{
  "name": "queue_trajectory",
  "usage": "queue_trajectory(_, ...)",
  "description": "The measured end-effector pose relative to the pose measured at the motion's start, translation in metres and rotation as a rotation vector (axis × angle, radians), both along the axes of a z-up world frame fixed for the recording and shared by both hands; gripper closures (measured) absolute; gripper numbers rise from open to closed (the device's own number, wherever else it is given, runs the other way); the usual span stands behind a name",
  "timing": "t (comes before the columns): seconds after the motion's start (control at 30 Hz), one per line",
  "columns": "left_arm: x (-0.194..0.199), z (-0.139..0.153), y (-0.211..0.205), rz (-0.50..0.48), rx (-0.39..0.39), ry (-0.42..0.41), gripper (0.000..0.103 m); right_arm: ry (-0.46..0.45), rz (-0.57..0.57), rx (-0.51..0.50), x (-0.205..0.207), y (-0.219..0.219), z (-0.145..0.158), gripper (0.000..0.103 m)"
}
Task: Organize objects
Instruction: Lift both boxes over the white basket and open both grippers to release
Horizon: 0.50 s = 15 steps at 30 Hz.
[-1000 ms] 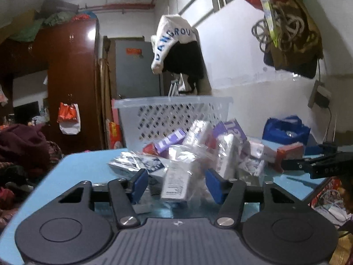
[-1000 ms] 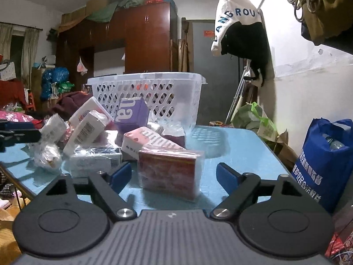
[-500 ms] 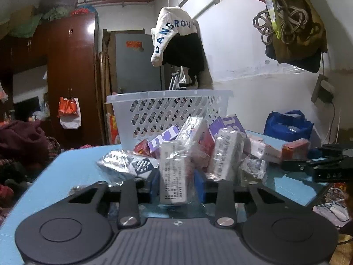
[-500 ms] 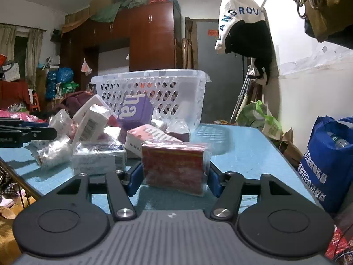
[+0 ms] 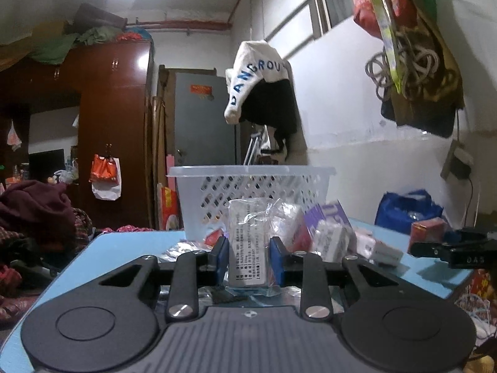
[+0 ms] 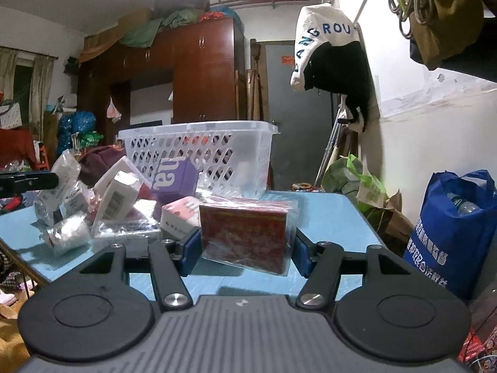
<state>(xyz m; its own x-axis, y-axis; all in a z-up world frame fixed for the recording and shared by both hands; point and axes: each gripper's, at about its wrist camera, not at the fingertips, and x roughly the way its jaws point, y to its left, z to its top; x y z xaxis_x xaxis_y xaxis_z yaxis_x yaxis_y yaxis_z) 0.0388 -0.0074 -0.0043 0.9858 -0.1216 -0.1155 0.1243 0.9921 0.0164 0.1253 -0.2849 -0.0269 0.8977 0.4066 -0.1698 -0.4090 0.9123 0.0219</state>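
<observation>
My left gripper point(image 5: 249, 261) is shut on a white box in clear wrap point(image 5: 247, 242) and holds it upright above the blue table point(image 5: 118, 248). My right gripper point(image 6: 243, 253) is shut on a red box in clear wrap point(image 6: 243, 236), lifted a little off the table point(image 6: 329, 220). A white perforated basket point(image 5: 251, 192) stands behind the pile, also in the right wrist view point(image 6: 205, 155). Several wrapped boxes lie in a pile, among them a purple box point(image 6: 175, 177). The right gripper shows at the left wrist view's right edge point(image 5: 453, 248).
A blue bag point(image 6: 450, 233) stands right of the table. A wall point(image 5: 357, 124) with hanging clothes runs along the right. A wooden wardrobe point(image 5: 115, 130) and a heap of clothes point(image 5: 34, 214) are at the left.
Both grippers closed on their boxes, from open a second ago. Both boxes have since risen off the table, and the left view has tilted upward.
</observation>
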Motion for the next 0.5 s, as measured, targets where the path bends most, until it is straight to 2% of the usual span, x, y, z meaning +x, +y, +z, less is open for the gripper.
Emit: queue_trajectory(0.5,0.000,0.009,0.009,0.011,-0.032,-0.033,0.070,-0.057,0.001,0.011,-0.005,-0.004,0.024,0.040)
